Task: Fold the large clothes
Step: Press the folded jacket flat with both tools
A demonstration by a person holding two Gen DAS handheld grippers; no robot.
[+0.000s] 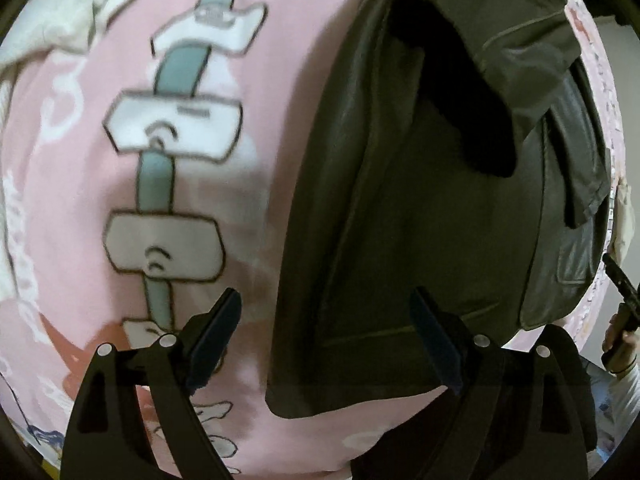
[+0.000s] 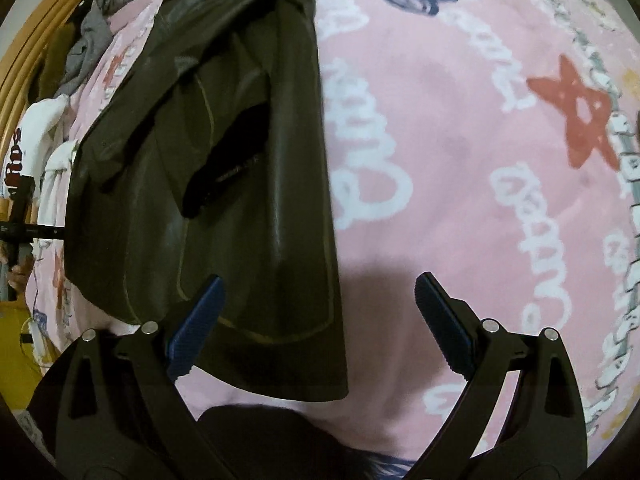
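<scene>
The dark brown leather jacket point(image 1: 420, 208) lies flat on the pink printed blanket point(image 1: 72, 208), already folded narrow, with one sleeve laid across its upper part. The left gripper point(image 1: 326, 344) hangs above the jacket's lower hem with its jaws wide and nothing between them; one blue pad is over the blanket, the other over the leather. The right gripper point(image 2: 320, 328) also stands wide and empty, over the other bottom corner of the jacket point(image 2: 224, 184).

I judge that the next step is to take the hem and fold it up toward the collar. To do this well, each gripper should come down on its own corner, bite the leather only and not the blanket point(image 2: 460, 152), then both should lift evenly so the stiff leather bends in one straight line.

Counted: one jacket, two grippers, one blanket. At the far edge there is a pile of other clothes point(image 2: 52, 128), perhaps three or four pieces; the view there is too blurred to count surely.
</scene>
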